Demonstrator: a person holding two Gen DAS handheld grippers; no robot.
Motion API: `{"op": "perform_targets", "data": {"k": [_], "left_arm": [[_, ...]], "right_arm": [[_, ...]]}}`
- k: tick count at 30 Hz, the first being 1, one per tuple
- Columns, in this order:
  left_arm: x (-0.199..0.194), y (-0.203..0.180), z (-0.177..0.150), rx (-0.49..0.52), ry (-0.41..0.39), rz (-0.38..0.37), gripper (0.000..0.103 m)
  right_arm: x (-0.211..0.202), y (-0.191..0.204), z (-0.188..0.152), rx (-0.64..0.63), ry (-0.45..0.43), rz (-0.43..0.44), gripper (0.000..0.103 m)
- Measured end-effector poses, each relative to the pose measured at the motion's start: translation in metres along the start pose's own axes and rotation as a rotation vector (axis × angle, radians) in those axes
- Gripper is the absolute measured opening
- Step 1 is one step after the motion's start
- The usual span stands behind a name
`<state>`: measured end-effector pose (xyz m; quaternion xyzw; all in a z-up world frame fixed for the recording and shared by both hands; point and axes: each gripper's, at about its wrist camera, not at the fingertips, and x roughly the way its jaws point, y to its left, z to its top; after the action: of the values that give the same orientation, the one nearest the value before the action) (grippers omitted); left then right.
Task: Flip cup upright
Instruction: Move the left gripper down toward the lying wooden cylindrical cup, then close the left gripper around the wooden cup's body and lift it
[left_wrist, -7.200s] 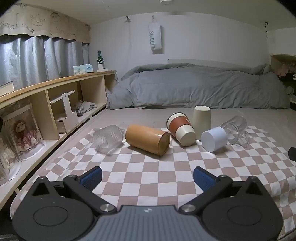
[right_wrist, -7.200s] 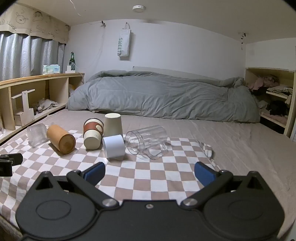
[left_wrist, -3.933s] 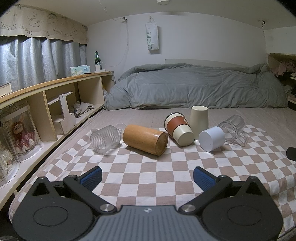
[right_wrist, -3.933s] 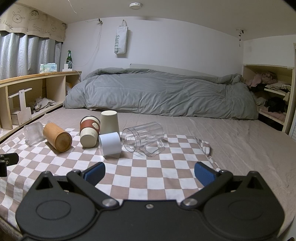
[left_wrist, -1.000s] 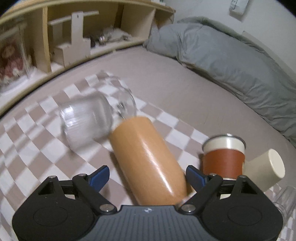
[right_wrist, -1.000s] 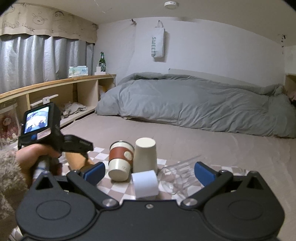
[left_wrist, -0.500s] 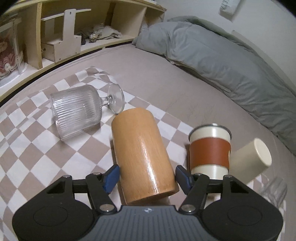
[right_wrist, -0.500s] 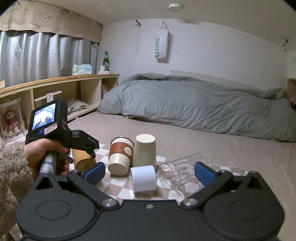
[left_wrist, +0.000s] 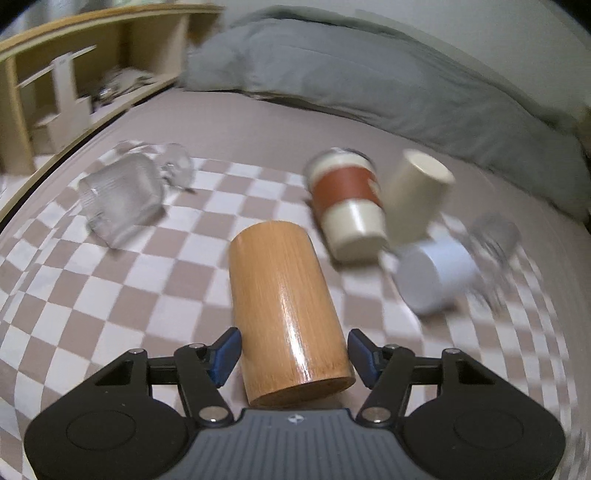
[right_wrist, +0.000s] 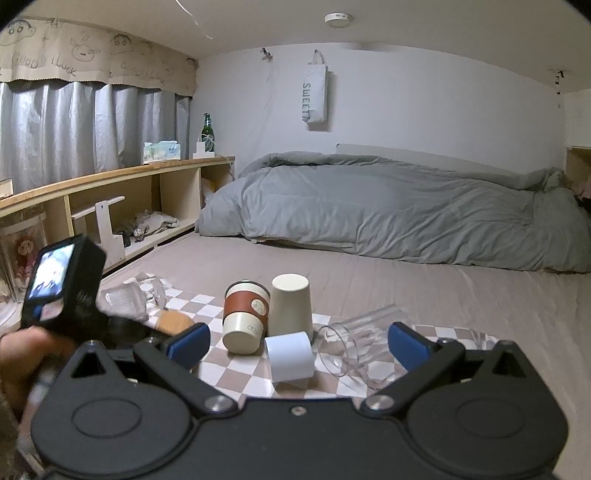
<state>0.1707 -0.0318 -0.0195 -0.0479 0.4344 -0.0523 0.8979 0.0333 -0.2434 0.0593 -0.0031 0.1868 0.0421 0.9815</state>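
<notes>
six cups show in the left wrist view, all on one checkered cloth (left_wrist: 110, 295) spread over the bed. one wooden cup (left_wrist: 284, 310) lies on its side in the lower middle of the frame, its flat end toward the camera. one ribbed glass goblet (left_wrist: 125, 195) lies on its side at the left. one cream cup with a brown sleeve (left_wrist: 347, 206) lies tilted at the upper middle, and one plain cream cup (left_wrist: 413, 195) stands mouth down just to its right. one white cup (left_wrist: 436, 277) lies on its side at the right, with one clear glass mug (left_wrist: 495, 236) blurred behind it.

the left tongs (left_wrist: 293, 354) reach around the near end of the wooden cup, one blue pad against each flank, so they are clamped on it.

in the right wrist view the right tongs (right_wrist: 299, 341) stand wide apart at the bottom of the frame, touching nothing. the white cup (right_wrist: 290, 354) and the clear glass mug (right_wrist: 362, 343) sit between their tips, farther back. the wooden cup (right_wrist: 173, 321) peeks out at the lower left, mostly hidden behind the left tongs (right_wrist: 110, 328) and the hand (right_wrist: 26, 354) holding them.
</notes>
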Motion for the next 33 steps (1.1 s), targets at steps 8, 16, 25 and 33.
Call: {"op": "perform_targets", "data": {"k": [8, 16, 25, 33], "left_arm": [[-0.027, -0.022, -0.036, 0.172, 0.017, -0.132, 0.061], [-0.011, -0.037, -0.027, 0.215, 0.075, -0.153, 0.063], [0.020, -0.042, -0.016, 0.164, 0.116, -0.107, 0.071], [0.014, -0.041, -0.024, 0.114, -0.002, -0.224, 0.071]], "right_arm": [[-0.011, -0.009, -0.003, 0.020, 0.015, -0.033, 0.103], [-0.016, -0.010, -0.005, 0.006, 0.019, -0.033, 0.103], [0.002, -0.012, -0.015, 0.020, 0.096, -0.019, 0.103], [0.009, -0.022, -0.019, 0.046, 0.113, -0.035, 0.103]]}}
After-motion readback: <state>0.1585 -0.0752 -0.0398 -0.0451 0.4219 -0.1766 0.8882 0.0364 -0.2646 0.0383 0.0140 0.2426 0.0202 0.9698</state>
